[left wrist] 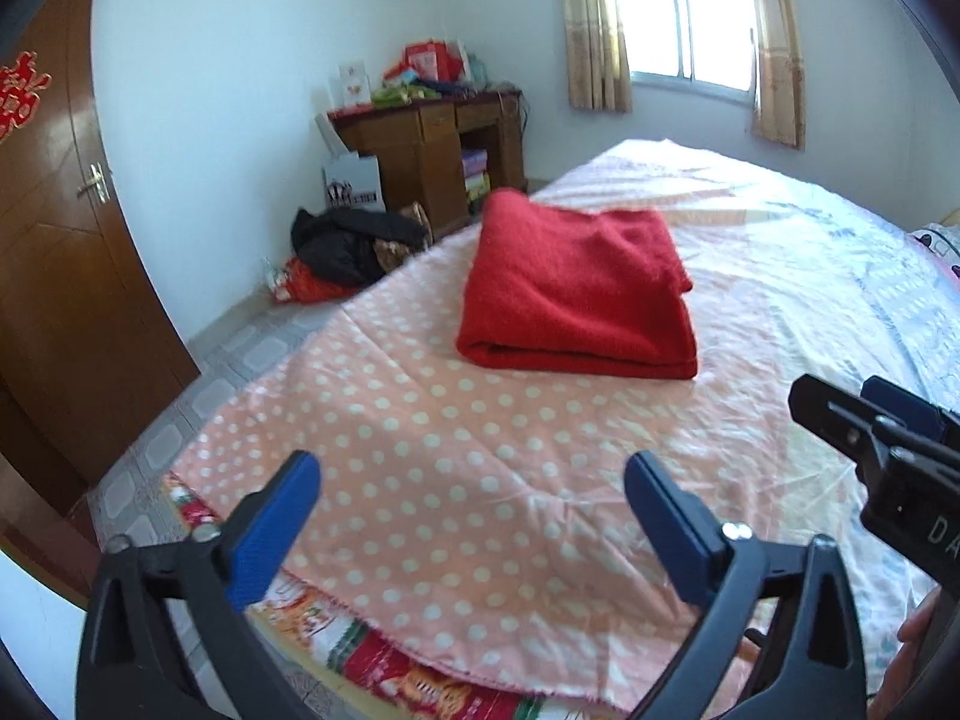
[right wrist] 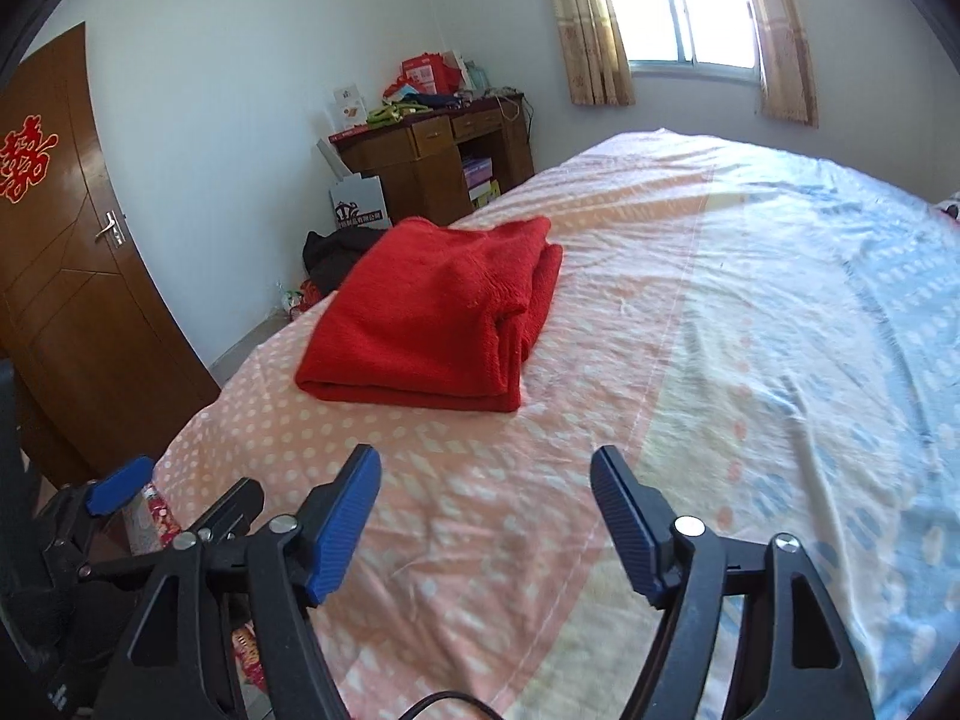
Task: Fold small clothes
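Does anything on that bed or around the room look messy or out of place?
The red folded garment lies fairly tidy on the polka-dot sheet, though its right-hand layers sit uneven. The mess is off the bed: dark clothes lie heaped on the floor beside the wooden desk, whose top is cluttered.
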